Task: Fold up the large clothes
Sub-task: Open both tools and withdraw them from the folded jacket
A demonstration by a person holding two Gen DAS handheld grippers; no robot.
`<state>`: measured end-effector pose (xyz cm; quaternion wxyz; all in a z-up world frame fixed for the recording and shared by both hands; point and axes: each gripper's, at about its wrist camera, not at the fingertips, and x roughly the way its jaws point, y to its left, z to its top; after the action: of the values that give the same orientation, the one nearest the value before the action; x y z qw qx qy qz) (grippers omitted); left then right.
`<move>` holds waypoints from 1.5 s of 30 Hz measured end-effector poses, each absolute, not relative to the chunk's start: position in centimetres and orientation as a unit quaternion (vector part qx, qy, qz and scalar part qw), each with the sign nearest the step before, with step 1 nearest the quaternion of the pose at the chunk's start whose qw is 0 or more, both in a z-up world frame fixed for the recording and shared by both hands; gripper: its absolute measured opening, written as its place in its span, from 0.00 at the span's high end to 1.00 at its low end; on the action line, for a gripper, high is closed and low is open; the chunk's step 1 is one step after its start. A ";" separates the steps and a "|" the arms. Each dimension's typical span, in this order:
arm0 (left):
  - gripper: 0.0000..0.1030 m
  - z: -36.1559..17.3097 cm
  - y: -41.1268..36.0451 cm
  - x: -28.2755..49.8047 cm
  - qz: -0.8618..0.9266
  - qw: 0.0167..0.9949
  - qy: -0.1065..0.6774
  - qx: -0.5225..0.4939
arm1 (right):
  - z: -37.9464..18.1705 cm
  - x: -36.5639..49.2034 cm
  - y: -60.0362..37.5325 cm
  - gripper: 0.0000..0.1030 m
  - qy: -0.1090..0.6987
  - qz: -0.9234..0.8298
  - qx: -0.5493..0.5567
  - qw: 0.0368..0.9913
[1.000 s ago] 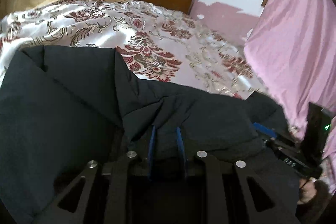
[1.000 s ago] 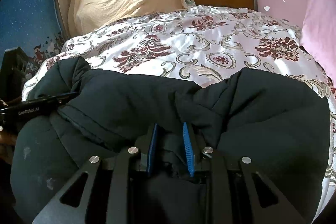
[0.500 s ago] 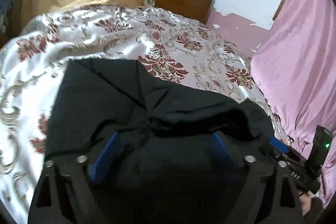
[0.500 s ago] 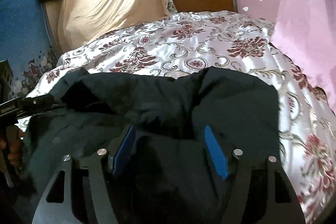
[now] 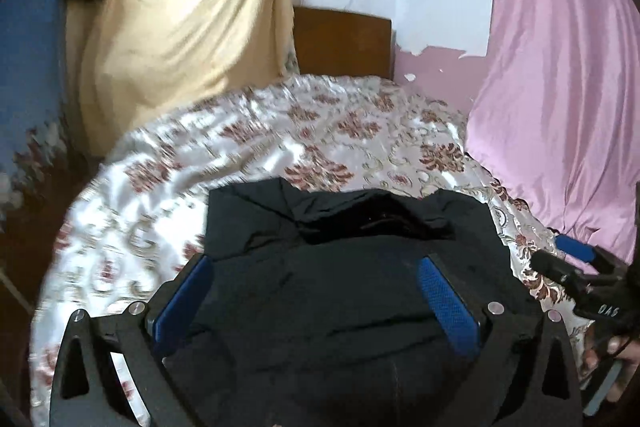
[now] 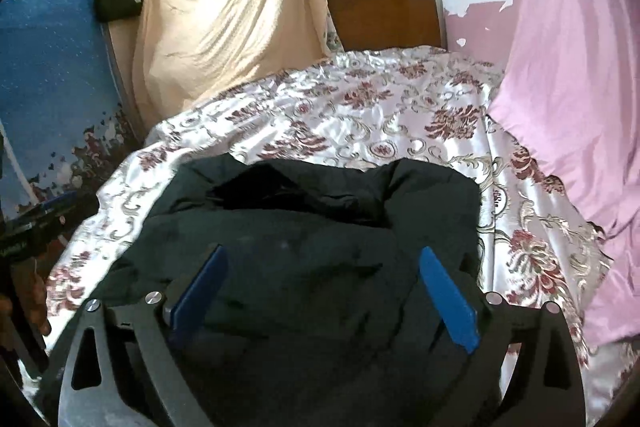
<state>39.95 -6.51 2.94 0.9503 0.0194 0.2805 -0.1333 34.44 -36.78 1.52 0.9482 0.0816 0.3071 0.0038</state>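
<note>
Both sets of jaws now stand spread wide with nothing between the blue pads, where a second ago each was pinched on a bunched edge of the dark garment. The left gripper (image 5: pixel 312 291) hangs above the cloth with its pads well apart, and the right gripper (image 6: pixel 322 279) does the same. Both have drawn up and back, so more of the room shows in each view than before.

The black jacket (image 5: pixel 352 267) lies released on the near part of the bed (image 5: pixel 256 147), on the flowered satin cover, in a compact, roughly squared bundle. Its far edge is still rumpled, with a shadowed fold gaping along the top (image 6: pixel 304 195).

In my judgement a fold has just been laid down and let go. What remains is likely smoothing that loose far edge, or one more fold to make the bundle tighter.
</note>
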 end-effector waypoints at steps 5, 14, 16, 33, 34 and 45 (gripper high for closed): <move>0.00 5.2 -5.9 34.7 -0.116 0.959 0.257 0.040 | 3.5 30.2 -35.6 0.08 0.297 0.014 0.076 0.952; 0.00 6.0 -4.7 27.2 -0.108 0.957 0.263 0.065 | 5.5 21.2 -33.6 0.08 0.289 0.029 0.013 0.957; 0.00 5.8 -4.5 25.5 -0.108 0.956 0.265 0.073 | 6.0 19.3 -33.0 0.08 0.280 0.034 -0.003 0.959; 0.00 2.2 -1.6 16.2 -0.131 0.931 0.308 0.145 | 4.6 9.0 -31.2 0.02 0.304 0.067 -0.017 0.950; 0.00 1.9 -0.9 15.8 -0.134 0.931 0.308 0.143 | 4.2 8.6 -31.1 0.02 0.306 0.067 -0.018 0.950; 0.00 -2.3 3.0 13.1 -0.176 0.898 0.364 0.173 | 0.0 5.1 -30.8 0.02 0.351 0.054 -0.054 0.933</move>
<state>13.10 2.97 -2.32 0.8983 0.1728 0.3638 -0.1757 5.10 -30.77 0.01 0.9334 -0.0541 0.3507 0.0544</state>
